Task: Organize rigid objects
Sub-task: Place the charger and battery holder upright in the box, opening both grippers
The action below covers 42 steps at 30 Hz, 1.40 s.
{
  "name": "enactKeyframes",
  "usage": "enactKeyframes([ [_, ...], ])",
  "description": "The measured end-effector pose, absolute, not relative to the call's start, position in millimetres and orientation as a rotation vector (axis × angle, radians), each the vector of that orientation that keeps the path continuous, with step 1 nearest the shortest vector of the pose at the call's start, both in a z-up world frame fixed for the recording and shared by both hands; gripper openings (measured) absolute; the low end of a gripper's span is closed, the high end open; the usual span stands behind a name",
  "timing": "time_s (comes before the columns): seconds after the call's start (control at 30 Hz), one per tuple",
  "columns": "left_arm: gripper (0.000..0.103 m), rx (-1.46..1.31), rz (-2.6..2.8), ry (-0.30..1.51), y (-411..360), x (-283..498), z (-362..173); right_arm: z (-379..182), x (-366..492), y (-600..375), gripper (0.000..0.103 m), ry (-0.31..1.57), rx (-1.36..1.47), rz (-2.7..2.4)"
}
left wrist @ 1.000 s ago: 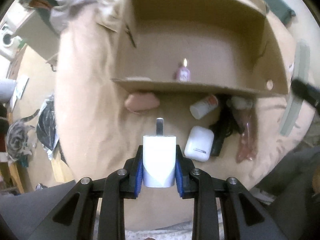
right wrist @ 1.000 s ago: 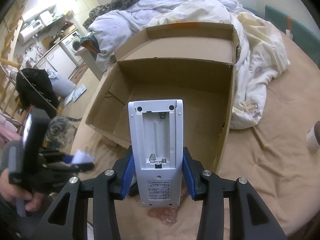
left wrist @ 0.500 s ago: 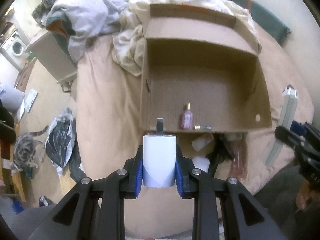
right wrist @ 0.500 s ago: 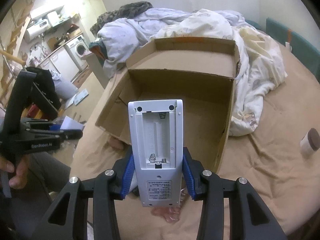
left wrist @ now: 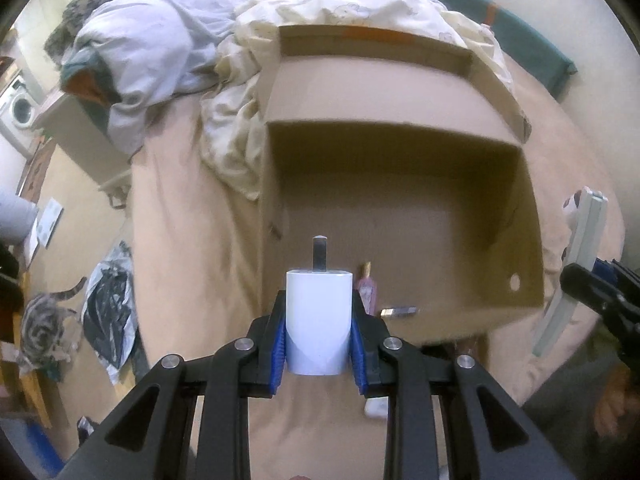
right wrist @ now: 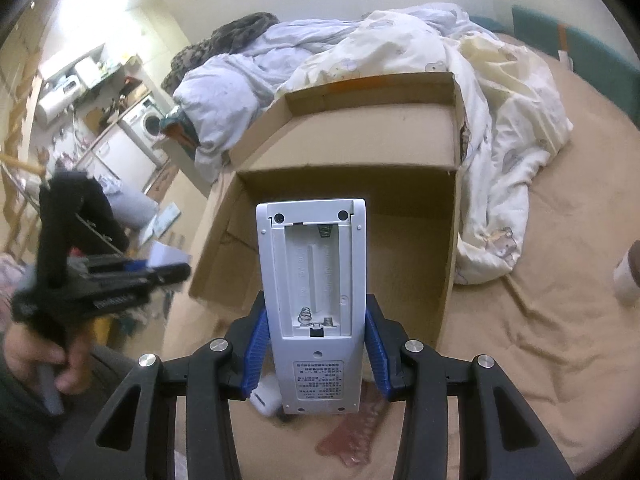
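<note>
Two hand-held tongs hover over a bed [left wrist: 192, 248] where an open cardboard box [left wrist: 400, 216] sits as the landmark.

The left tongs [left wrist: 319, 330] are clenched on a white plug adapter [left wrist: 319, 320], its metal prong pointing forward toward the box. The adapter is held in the air above the near left corner of the box, not yet inside it.

The right tongs [right wrist: 315, 344] are clenched on a white remote control [right wrist: 314, 300], held back side up with its battery compartment open and empty. It is also in the air, in front of the near wall of the box.

Inside the box, against its near wall, lie a small pink bottle [left wrist: 367, 292] and a small metallic stick [left wrist: 398, 312], perhaps a flash drive. These appear to be already sorted.

On the bed just in front of the box, a small white case [right wrist: 266, 398] and a reddish translucent item [right wrist: 350, 440] remain outside. A pale cup-like container [right wrist: 628, 276] sits on the bed well to the right of the box.

The task looks partly done: two things are in, two are being carried, and at least three seem left to gather.

A rumpled duvet [right wrist: 500, 92] lies behind the box.
</note>
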<state>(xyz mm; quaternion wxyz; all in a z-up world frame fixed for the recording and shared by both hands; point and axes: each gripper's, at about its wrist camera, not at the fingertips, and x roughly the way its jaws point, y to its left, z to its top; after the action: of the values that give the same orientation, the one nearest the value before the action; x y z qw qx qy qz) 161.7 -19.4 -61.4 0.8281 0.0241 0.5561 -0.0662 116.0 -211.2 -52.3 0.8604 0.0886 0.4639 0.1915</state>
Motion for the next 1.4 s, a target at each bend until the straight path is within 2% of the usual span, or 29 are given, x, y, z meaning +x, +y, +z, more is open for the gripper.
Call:
enactKeyframes([
  [0.17, 0.024, 0.040, -0.145, 1.164, -26, 184, -66, -56, 150, -204, 0.046, 0.977, 0.177, 0.391],
  [0.63, 0.024, 0.072, -0.138, 1.270, -36, 201, -144, -133, 185, -174, 0.046, 1.175, 0.150, 0.360],
  [0.9, 0.024, 0.075, -0.171, 1.292, -43, 201, -152, -148, 192, -165, 0.046, 1.195, 0.060, 0.268],
  [1.03, 0.024, 0.068, -0.182, 1.302, -44, 201, -152, -151, 198, -173, 0.046, 1.213, 0.117, 0.245],
  [1.1, 0.024, 0.064, -0.180, 1.304, -40, 204, -154, -150, 198, -174, 0.050, 1.216, 0.137, 0.250],
  [1.13, 0.024, 0.057, -0.182, 1.305, -40, 205, -153, -148, 198, -174, 0.059, 1.212, 0.139, 0.256],
  [1.17, 0.025, 0.053, -0.191, 1.305, -40, 205, -153, -146, 197, -173, 0.061, 1.201, 0.138, 0.262],
  [1.2, 0.030, 0.057, -0.205, 1.305, -42, 205, -152, -143, 196, -173, 0.065, 1.183, 0.143, 0.272],
  [1.3, 0.071, 0.073, -0.198, 1.285, -46, 203, -144, -130, 193, -171, 0.074, 1.106, 0.125, 0.276],
  [1.4, 0.073, 0.081, -0.186, 1.255, -47, 202, -135, -119, 192, -174, 0.088, 1.038, 0.138, 0.276],
])
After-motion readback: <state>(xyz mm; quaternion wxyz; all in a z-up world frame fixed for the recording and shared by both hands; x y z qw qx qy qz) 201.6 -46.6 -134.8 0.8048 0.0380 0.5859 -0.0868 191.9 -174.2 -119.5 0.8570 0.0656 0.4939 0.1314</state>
